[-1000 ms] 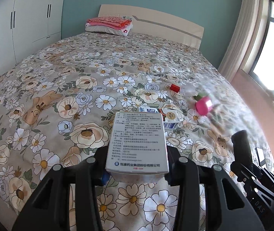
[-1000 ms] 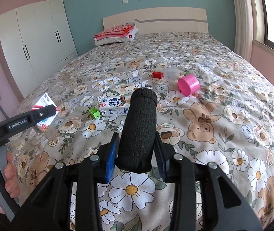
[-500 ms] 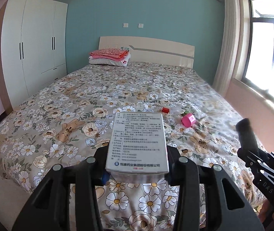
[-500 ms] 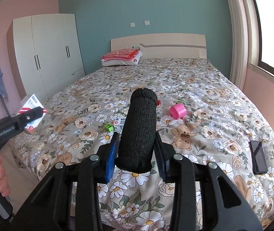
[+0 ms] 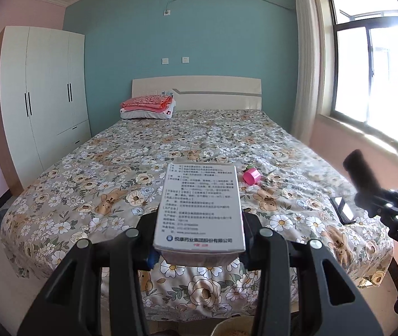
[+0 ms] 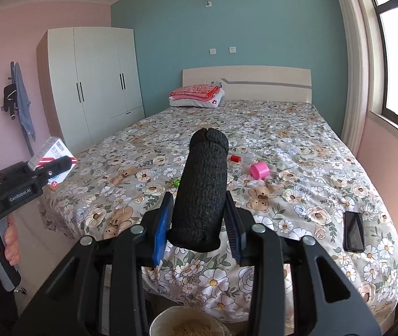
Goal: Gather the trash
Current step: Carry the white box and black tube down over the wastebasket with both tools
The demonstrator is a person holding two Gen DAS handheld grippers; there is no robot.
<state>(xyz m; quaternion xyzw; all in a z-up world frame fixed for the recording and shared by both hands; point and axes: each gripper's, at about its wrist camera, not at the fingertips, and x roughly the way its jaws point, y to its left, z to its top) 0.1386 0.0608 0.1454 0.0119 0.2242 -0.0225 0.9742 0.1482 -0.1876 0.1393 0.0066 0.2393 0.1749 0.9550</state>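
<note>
Two pieces of trash are in the grip at once, one in each pair of tongs, and both hang over the floor just off the foot of the floral-quilted bed [image 6: 296, 145]. The left tongs [image 5: 199, 240] are clenched on a white printed cardboard medicine box [image 5: 199, 207], held flat by its two long sides. The right tongs [image 6: 197, 224] are clamped around a black rough-textured foam cylinder [image 6: 201, 187] that stands tall above the blue pads.

Below both pairs of tongs, at the foot of the bed, the rim of a pale round woven bin [image 6: 187, 322] shows; it is the likely drop point. The main risk is a miss: only part of the mouth is visible, so a release made too far from the bed's foot would send the light box to the floor. The cylinder is gripped near its base, so it may tip as the tongs open and roll under the bed.

More trash lies on the bed toward its foot: a pink plastic cup [image 6: 259, 170], a small red cap [image 6: 235, 158] and a small green clip [image 6: 175, 181]. A black smartphone [image 6: 354, 231] rests near the bed's window-side edge; a careless sweep could take it for rubbish or knock it off.
</note>
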